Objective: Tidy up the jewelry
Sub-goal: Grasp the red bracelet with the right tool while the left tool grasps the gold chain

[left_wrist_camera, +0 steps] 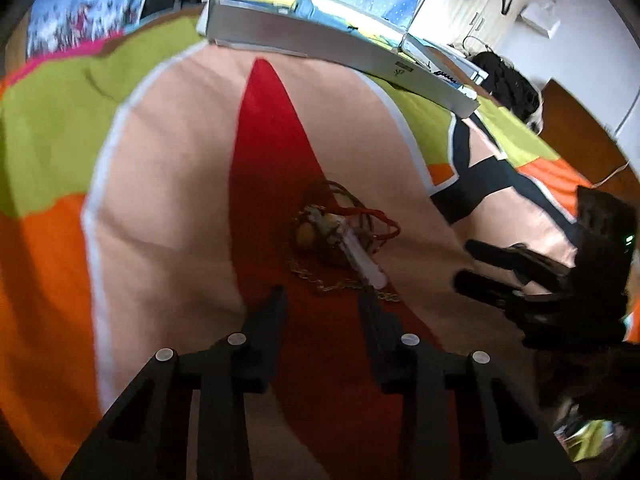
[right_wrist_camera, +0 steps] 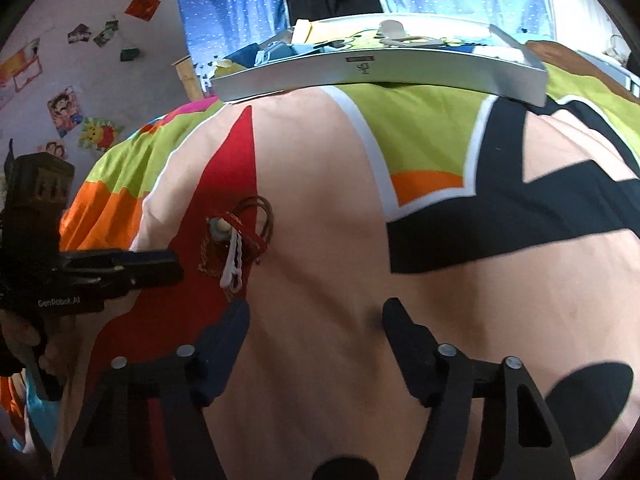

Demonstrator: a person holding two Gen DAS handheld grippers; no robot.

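Meanwhile, a tangled jewelry pile point(left_wrist_camera: 340, 240) of gold chain, red cord and a white clip point(right_wrist_camera: 233, 264) lies on the red patch of a bright patterned bedspread point(left_wrist_camera: 168, 184). Just short of it, the left gripper point(left_wrist_camera: 322, 300) hovers with its 2 fingers apart and empty. Alongside, the right gripper point(right_wrist_camera: 316, 320) is spread wide, holding nothing. A long white box point(right_wrist_camera: 380, 74) rests farther back on the bed.

The bedspread point(right_wrist_camera: 320, 240) is a riot of flat colour: peach ground, a red wedge, lime green, orange, black bands edged in white, a strip of pink. On the red lies the jewellery heap point(left_wrist_camera: 340, 236): a gold chain, red cord, brown cord, a white clip. Beyond it, a silver-grey tray point(right_wrist_camera: 380, 76), blue white-dotted curtains point(right_wrist_camera: 232, 8), and both grippers black.
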